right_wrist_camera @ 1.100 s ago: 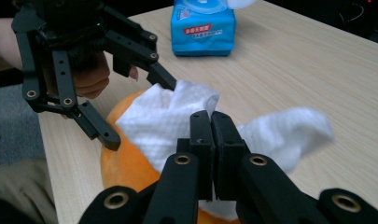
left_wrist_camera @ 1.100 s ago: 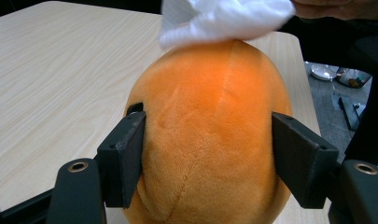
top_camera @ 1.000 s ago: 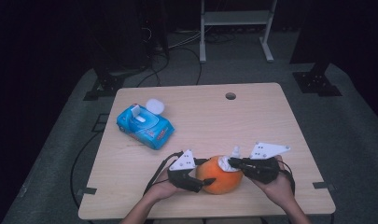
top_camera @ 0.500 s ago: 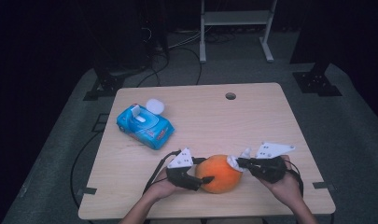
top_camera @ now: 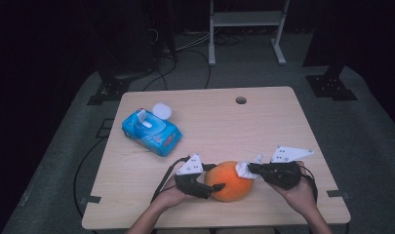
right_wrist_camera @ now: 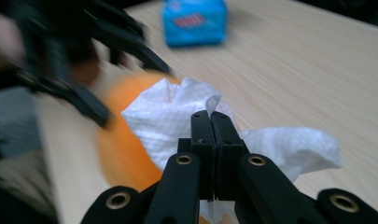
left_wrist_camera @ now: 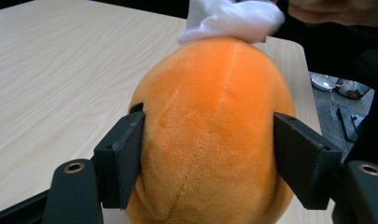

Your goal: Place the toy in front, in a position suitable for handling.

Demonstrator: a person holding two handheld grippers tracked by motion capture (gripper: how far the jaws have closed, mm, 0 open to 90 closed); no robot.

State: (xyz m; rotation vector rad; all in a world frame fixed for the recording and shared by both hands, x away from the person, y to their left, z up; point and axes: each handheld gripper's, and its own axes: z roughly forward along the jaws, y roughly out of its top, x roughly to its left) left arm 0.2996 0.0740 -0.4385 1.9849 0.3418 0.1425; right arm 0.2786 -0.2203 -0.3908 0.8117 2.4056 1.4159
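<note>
— What have your hands got hold of?

— My left hand-held gripper has its jaws spread wide around the orange plush ball, one pad pressed into each flank; in the left gripper view the pads dent the fuzzy fabric on both sides. So the ball is clamped, sitting on the surface close to the near edge, about midway along it.

— And the right one?

— My right hand-held gripper is fully closed, the two jaws flat against each other, pinching a crumpled white tissue between them. The tissue lies against the top of the ball on its right side; from the left gripper view I see it bunched on the crown of the plush.

— Are the two grippers touching?

— No, the ball sits between them: the left comes in from its left, the right from its right.

— Anything else on the surface?

— A blue pack of wipes lies near the left edge, toward the far corner, well apart from the ball, with a small white round piece just behind it. There is also a round hole in the surface near the far edge.
</note>
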